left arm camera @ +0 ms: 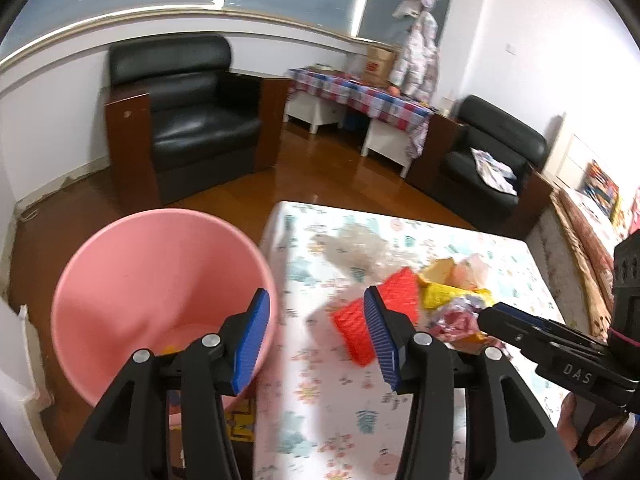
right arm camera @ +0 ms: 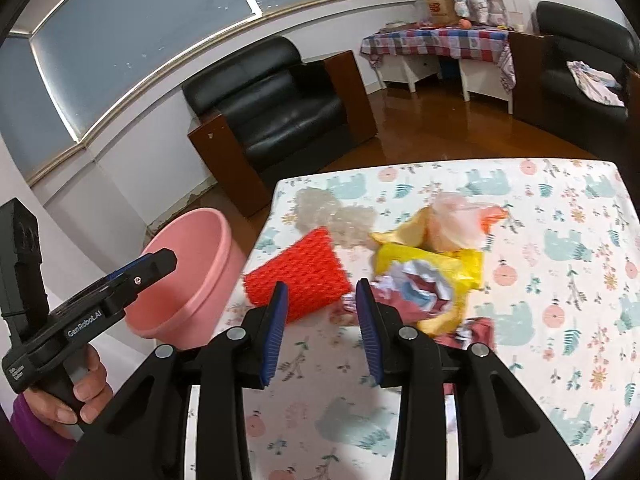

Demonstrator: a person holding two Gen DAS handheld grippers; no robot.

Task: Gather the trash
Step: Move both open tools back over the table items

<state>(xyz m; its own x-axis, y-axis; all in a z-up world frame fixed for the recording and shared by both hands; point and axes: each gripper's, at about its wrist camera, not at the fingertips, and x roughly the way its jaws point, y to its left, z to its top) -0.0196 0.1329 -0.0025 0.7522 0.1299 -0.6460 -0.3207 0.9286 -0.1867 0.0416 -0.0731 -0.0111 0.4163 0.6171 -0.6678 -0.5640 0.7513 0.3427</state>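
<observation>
Bin: the round pink plastic bucket (left arm camera: 160,292) is standing on the brown floor at the table's left edge, at about nine o'clock from the trash pile; a small yellowish scrap seems to be lying at its bottom.

Left gripper: the left gripper (left arm camera: 318,340) is hovering with its blue-padded jaws spread wide and nothing between them, one finger over the bucket's rim and the other over the table.

Table: the table with the white animal-print cloth (right arm camera: 560,320) is carrying all the remaining trash.

Nearest trash: the red waffle-textured foam piece (right arm camera: 298,276) is lying flat near the table's left edge, at about one o'clock just ahead of the left gripper, its long axis running roughly ten to four in the right wrist view.

Clear wrap: the crumpled clear bubble wrap (right arm camera: 336,216) is lying behind the red piece at twelve o'clock.

Right gripper: the right gripper (right arm camera: 322,330) is waiting with its jaws partly apart and gripping nothing.

Wrapper pile: the crumpled yellow plastic bag with foil wrappers (right arm camera: 432,276) is lying at one o'clock from the right gripper, just ahead.

Judgement: the left gripper is looking nearer the red piece, the right nearer the wrappers.
</observation>
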